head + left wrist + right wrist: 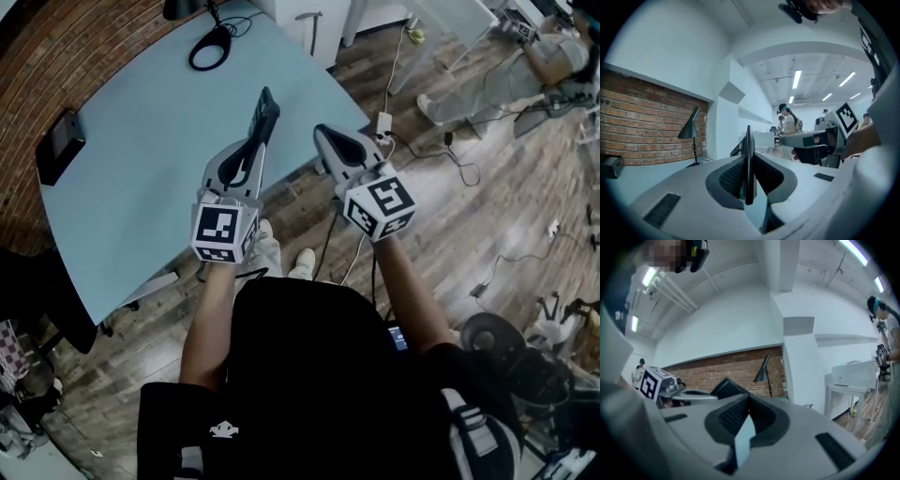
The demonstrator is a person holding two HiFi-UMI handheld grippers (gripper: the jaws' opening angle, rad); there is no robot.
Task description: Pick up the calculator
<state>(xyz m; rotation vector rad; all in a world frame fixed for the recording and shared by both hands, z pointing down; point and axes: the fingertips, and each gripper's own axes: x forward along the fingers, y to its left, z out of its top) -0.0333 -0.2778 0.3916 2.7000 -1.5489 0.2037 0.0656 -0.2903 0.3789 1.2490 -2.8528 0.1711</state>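
Note:
The calculator is a thin dark slab, held edge-up above the pale blue table near its right edge. My left gripper is shut on its lower end. In the left gripper view the calculator stands upright between the pads, which press on both faces. My right gripper hovers just right of the left one, past the table's edge, over the floor. Its jaws meet with nothing between them. The right gripper view shows the calculator at the left.
A black lamp base with its cord sits at the table's far end, and a small black box lies at the left edge. Cables and a power strip run across the wooden floor. A person sits far right.

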